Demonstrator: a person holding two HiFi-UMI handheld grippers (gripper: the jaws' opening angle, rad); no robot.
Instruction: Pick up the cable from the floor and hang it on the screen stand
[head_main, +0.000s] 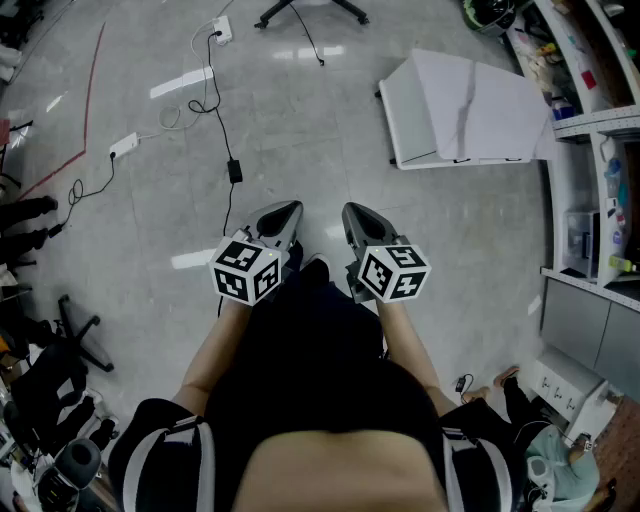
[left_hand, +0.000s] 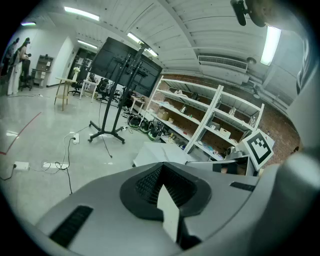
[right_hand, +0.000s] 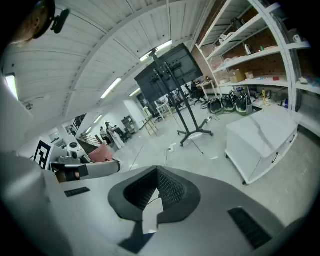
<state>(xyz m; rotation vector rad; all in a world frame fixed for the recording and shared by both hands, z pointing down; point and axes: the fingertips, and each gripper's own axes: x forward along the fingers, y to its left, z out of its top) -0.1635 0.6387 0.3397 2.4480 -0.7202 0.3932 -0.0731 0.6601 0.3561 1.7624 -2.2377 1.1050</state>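
- The left gripper (head_main: 284, 212), grey plastic with a marker cube at its rear, has its jaws pressed together with nothing between them (its own view shows the ribbed pads meeting at the tip).
- The right gripper (head_main: 356, 212), its twin, is likewise closed and empty.
- Both are held side by side in front of the person's body, tilted down toward the glossy grey floor (head_main: 330, 120).
- The thin black cable with an adapter block (head_main: 234, 171) lies on that floor, ahead and slightly left of the left gripper. It runs from a white power strip (head_main: 222, 29) toward the person and passes just beside the left gripper's outer edge in the head view. Neither gripper touches it.
- The tall black wheeled screen stand (left_hand: 116, 112) carrying dark screens stands well apart, beyond the cable.
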